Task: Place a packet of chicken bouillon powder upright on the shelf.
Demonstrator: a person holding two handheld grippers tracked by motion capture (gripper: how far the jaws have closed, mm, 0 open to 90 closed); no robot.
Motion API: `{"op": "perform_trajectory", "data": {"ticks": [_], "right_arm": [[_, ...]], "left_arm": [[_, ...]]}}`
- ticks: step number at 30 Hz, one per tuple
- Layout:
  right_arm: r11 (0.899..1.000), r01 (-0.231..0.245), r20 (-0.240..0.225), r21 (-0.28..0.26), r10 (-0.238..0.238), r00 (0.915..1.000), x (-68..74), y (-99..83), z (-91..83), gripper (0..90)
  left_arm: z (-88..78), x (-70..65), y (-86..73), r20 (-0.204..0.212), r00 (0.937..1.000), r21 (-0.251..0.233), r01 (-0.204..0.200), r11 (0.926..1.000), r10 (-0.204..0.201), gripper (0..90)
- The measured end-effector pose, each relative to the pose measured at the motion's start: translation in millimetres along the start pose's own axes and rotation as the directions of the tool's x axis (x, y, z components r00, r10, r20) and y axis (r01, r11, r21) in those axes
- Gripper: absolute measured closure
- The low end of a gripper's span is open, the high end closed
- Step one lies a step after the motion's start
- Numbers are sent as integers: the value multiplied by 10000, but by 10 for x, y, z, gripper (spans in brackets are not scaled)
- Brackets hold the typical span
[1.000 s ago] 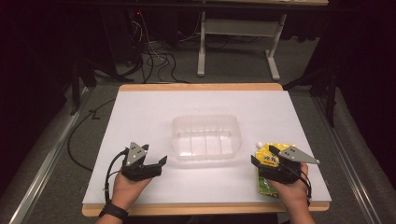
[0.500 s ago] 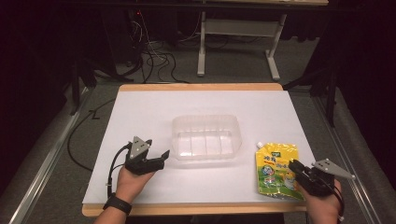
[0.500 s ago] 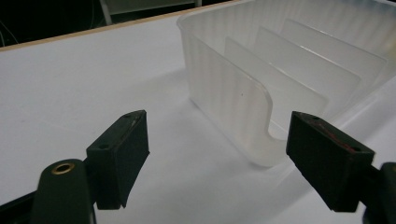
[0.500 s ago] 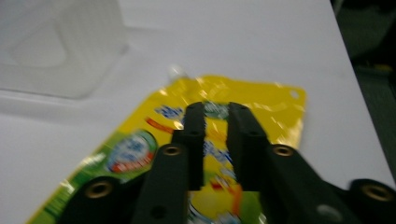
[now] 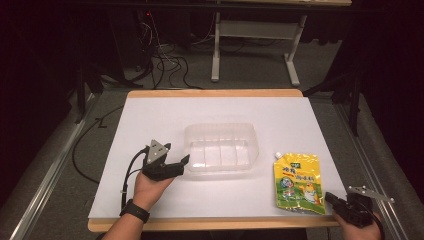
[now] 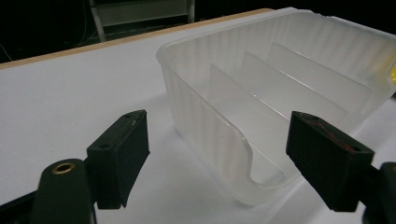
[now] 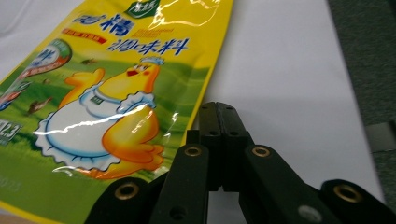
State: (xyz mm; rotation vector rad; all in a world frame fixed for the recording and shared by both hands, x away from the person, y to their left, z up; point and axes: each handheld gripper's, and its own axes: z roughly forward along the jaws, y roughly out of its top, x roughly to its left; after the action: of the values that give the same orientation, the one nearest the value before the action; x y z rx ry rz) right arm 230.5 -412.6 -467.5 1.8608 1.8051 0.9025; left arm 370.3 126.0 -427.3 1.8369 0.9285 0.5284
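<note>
The left gripper (image 5: 184, 160) is waiting with jaws spread, just left of the clear tub (image 5: 221, 148). The yellow pouch (image 5: 297, 183) is lying flat right of the tub. Beside its near corner, the right gripper (image 5: 330, 198) is pressed together on nothing; reopening late could push the pouch away.

I see a white tabletop (image 5: 165, 120) with a wood edge, lit from above, the room dark around it. Grey floor (image 5: 250, 75) beyond holds tangled cables (image 5: 167, 62) and a grey desk frame (image 5: 255, 37), far ahead of the grippers.
</note>
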Motion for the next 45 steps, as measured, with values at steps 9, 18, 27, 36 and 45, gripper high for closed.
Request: {"op": "perform_trajectory", "data": {"ticks": [9, 18, 27, 36, 45], "right_arm": [[10000, -30, -869, 89, 38, 9962, 67, 15, 66, 900], [9961, 808, -1308, 345, -756, 9885, 307, 78, 155, 900], [9877, 1499, -1895, 444, -1390, 9720, 485, 81, 198, 900], [9756, 2159, -2244, 402, -2017, 9534, 658, 96, 200, 900], [9775, 2106, -1878, -87, -2085, 9598, 668, 159, 162, 863]], "left_arm": [[-23, 18, -5, -56, 10000, 44, -51, 10000, 52, 218], [-41, 34, -28, -120, 9999, 135, -60, 9999, 61, 217], [-34, 46, -36, -151, 9999, 208, -40, 9998, 43, 217], [-37, 68, -33, -220, 9998, 189, 2, 9998, 2, 218], [-49, 80, -42, -250, 9996, 263, -91, 9996, 97, 219]]}}
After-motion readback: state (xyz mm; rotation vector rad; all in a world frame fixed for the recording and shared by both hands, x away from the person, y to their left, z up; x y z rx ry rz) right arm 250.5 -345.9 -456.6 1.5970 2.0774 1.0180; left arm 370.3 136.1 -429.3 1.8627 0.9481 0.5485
